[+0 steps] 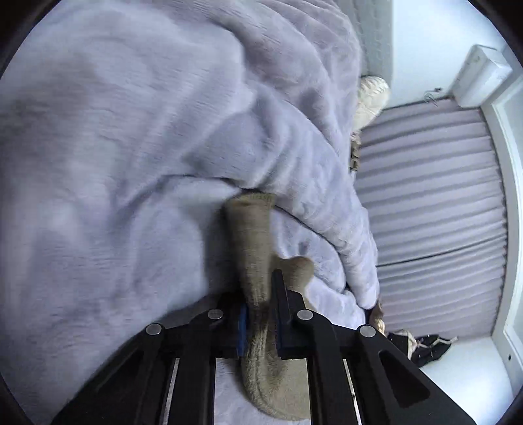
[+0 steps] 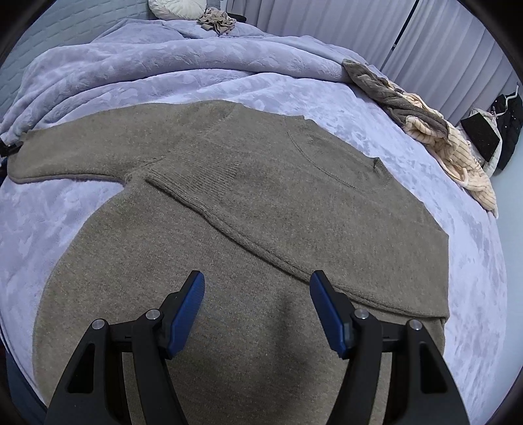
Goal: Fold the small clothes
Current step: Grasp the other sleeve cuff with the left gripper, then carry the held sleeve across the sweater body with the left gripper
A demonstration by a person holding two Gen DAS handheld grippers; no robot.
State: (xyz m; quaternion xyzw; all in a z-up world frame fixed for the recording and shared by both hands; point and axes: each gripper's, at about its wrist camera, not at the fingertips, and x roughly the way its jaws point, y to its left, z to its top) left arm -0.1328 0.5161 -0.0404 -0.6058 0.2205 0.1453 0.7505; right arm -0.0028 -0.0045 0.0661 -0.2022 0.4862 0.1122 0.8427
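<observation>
A bed [image 2: 457,261] is filling most of the room, lying under a plush lavender blanket [image 2: 196,65] that is bunching into folds toward the headboard [image 2: 49,39], a grey quilted panel. Against that headboard a round cream cushion [image 2: 176,6] is resting. Beyond the bed's far side, pale pleated curtains [image 2: 327,19] are hanging from above and soft daylight is coming through them. Past the bed's far corner, a pale floor [image 2: 513,196] is showing.

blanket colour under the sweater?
Pale lavender blanket, plush with a faint embossed pattern; clearest in the right wrist view.
</observation>
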